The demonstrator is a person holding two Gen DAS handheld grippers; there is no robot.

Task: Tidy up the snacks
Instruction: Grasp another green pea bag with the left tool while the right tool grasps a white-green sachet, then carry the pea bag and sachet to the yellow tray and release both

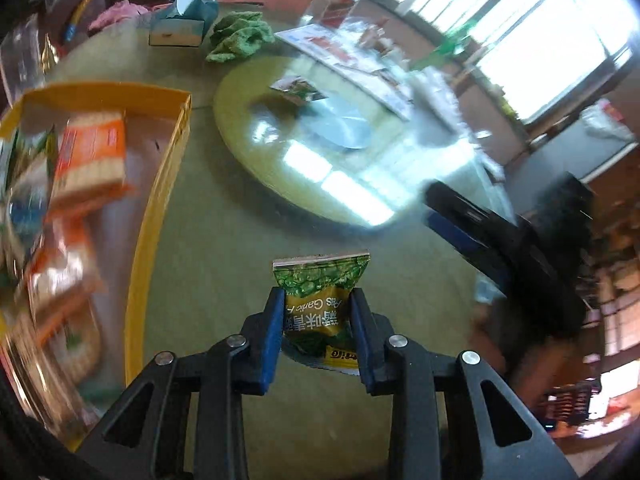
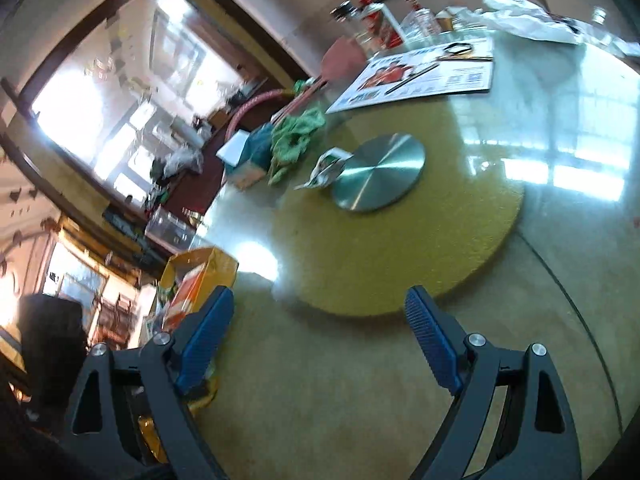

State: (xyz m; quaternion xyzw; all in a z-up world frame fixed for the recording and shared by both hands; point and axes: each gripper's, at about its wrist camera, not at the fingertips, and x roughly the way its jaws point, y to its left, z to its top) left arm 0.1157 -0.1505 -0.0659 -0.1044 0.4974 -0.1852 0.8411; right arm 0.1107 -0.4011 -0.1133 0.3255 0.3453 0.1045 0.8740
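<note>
**Pea packet pinched, box to its left**

My left gripper pinches a green pea packet between both blue pads, above the tabletop. My right gripper is spread wide, nothing between its fingers. Left of the packet: yellow box holding orange snack packs. Beyond the packet: round yellow mat, steel disc, crumpled wrapper, green cloth, tissue box.

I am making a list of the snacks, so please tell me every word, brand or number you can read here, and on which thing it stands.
"Garlic" and "Peas", partly cut off, upside down: on the green pea packet held in the left tongs.
Chinese characters on the same packet: too distorted to read surely.
Yellow brand patch at its lower edge: letters cut off.
Orange biscuit pack in the yellow box: blurred.
Printed sheet: too small.
</note>
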